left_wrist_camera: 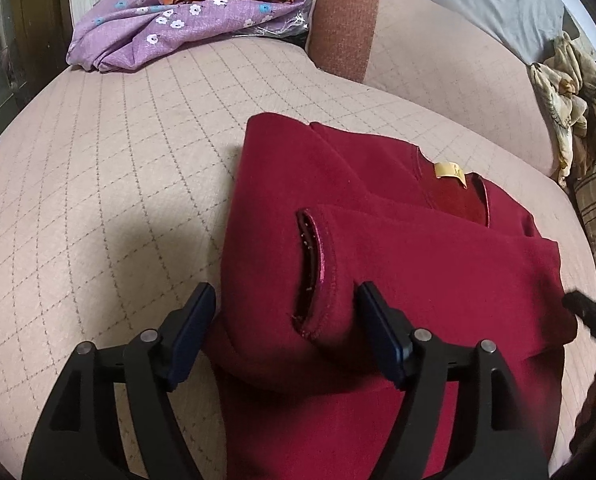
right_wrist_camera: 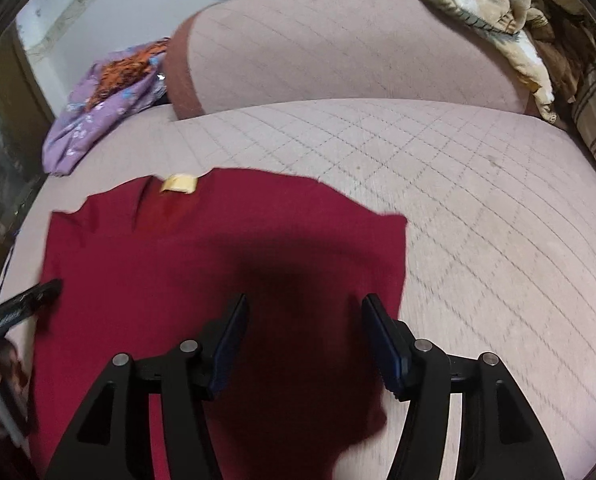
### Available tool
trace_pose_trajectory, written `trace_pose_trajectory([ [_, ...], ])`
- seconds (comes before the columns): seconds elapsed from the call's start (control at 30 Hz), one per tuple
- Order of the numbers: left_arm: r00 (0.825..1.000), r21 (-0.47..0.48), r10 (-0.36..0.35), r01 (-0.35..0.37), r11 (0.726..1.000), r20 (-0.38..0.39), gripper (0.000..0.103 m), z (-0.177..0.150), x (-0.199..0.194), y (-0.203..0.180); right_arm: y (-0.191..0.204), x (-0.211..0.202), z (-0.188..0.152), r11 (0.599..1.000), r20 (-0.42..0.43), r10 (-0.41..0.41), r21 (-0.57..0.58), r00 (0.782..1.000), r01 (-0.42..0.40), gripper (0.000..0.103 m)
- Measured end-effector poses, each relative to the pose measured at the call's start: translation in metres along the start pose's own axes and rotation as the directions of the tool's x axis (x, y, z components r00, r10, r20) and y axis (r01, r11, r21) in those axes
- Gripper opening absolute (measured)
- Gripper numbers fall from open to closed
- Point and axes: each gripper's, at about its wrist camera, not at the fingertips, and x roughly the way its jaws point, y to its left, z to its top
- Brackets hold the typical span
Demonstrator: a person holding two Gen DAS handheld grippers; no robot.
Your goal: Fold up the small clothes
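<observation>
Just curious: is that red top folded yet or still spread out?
Partly folded: the red top has a sleeve laid across its body, below the yellow label.

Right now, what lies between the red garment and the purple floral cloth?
Only bare quilted cushion separates the red garment from the purple floral cloth, seen in the left wrist view.

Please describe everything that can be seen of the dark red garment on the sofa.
The dark red garment is a small top of soft, fleece-like cloth. It lies on the quilted pink sofa seat, partly folded, with a sleeve laid across the body; the open cuff faces the left wrist camera. A yellow label sits inside the neck opening. The left hand-held gripper has cloth between its open fingers; the right hand-held gripper stands open above the garment's right side.
</observation>
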Motion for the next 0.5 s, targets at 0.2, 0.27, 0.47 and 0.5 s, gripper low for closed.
trace_pose_trajectory([
  [0.2, 1.0, 0.002, 0.008, -0.008, 1.0, 0.01, 0.073, -0.004, -0.01, 0.0, -0.01, -0.005, -0.032, 0.998, -0.048, -0.057, -0.03, 0.997, 0.056, 0.061],
  [0.27, 1.0, 0.001, 0.008, -0.008, 1.0, 0.013, 0.073, -0.007, -0.016, 0.001, -0.018, 0.011, -0.036, 0.999, -0.096, -0.04, 0.004, 0.995, 0.04, 0.063],
  [0.47, 1.0, 0.008, 0.01, -0.01, 1.0, 0.002, 0.073, -0.018, -0.028, 0.006, -0.02, -0.005, -0.039, 0.999, -0.071, 0.0, 0.049, 0.998, 0.003, 0.064],
  [0.5, 1.0, 0.007, 0.009, -0.009, 1.0, -0.001, 0.073, -0.021, -0.03, 0.007, -0.02, -0.007, -0.041, 0.999, -0.074, -0.002, 0.046, 0.997, 0.005, 0.064],
])
